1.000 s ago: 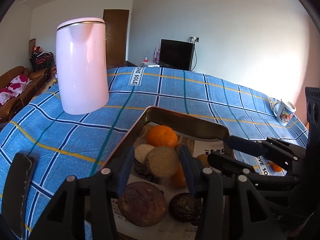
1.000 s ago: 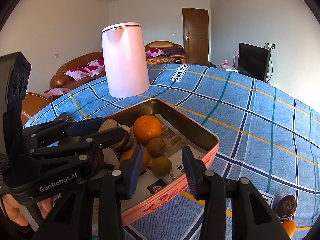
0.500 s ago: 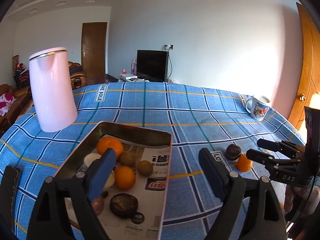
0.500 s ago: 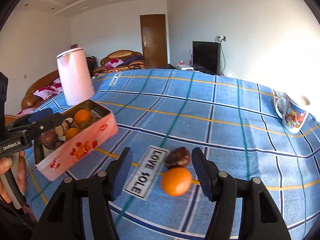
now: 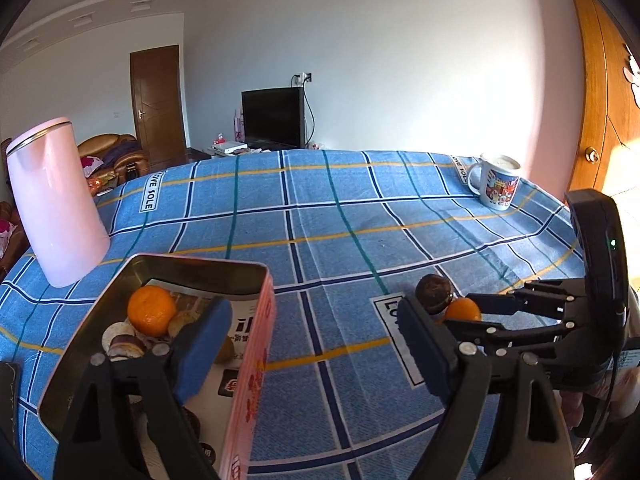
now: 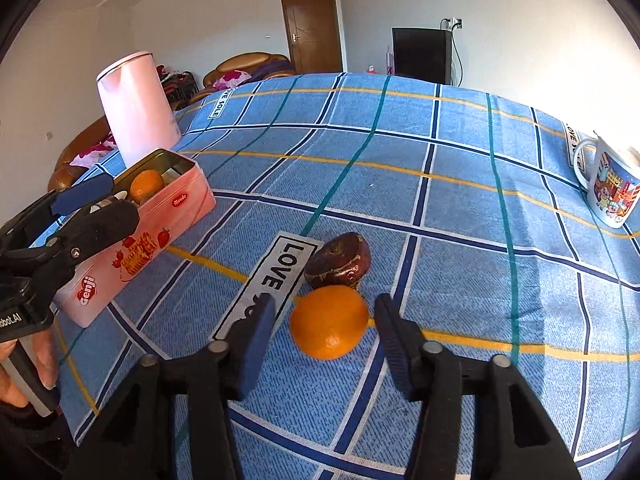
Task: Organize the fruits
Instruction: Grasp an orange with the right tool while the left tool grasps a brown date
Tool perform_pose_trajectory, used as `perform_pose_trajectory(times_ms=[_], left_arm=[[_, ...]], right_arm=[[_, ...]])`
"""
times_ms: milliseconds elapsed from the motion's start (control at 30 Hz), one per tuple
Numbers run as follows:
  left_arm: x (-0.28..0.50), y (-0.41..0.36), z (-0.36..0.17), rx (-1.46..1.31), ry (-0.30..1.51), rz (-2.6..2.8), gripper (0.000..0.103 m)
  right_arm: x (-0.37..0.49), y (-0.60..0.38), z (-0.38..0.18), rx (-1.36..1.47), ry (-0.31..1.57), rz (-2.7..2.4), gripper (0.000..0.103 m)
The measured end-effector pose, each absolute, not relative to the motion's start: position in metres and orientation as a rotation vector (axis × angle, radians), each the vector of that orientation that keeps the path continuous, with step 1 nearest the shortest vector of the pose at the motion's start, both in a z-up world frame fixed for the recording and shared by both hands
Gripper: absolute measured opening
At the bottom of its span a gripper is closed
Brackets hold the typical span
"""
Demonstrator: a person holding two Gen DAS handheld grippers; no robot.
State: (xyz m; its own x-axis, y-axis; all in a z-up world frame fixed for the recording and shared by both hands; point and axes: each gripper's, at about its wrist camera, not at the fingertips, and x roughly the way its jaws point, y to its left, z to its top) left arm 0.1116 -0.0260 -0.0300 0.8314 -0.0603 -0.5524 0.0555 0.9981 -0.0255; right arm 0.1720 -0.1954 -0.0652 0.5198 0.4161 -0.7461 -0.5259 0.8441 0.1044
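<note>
Fruit tin (image 6: 160, 216) on the table (image 6: 440, 184) holds an orange (image 5: 151, 315) and other fruits.
The right hand-held gripper (image 6: 326, 330) is closing around a loose orange (image 6: 329, 322), pads not touching; the left hand-held gripper (image 5: 312, 352) is spread, empty.

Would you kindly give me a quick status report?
Right tongs closing around orange, not yet gripping. Left tongs open, empty, by tin. Dark fruit touching orange behind.

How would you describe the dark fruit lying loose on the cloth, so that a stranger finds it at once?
On the blue checked tablecloth, find the white LOVE label to the right of the pink tin. The dark fruit lies just beside it, touching the orange. It alone is brown-purple, wrinkled and dull.
</note>
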Motion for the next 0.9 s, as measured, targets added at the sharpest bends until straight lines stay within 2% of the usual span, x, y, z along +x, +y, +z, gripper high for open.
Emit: perform_pose_trajectory(times_ms=[333,700,800,900], left_arm=[[0.139,-0.064,-0.032,0.021,0.634,-0.137,0.087],[0.18,-0.107,-0.057,0.003,0.773,-0.244,0.086],[0.188,-0.113,-0.062,-0.001,0.809,-0.269,0.084],[0.196,-0.118,-0.068,-0.013,0.851,-0.299,0.073]], right_arm=[[0.168,-0.221,-0.053,-0.118,0.792,0.52,0.041],[0.191,-0.267,-0.047,-0.033,0.734,0.368,0.041],[0.189,-0.27,-0.045,-0.024,0.722,0.37,0.041],[0.19,-0.272,-0.045,-0.008,0.726,0.375,0.041]])
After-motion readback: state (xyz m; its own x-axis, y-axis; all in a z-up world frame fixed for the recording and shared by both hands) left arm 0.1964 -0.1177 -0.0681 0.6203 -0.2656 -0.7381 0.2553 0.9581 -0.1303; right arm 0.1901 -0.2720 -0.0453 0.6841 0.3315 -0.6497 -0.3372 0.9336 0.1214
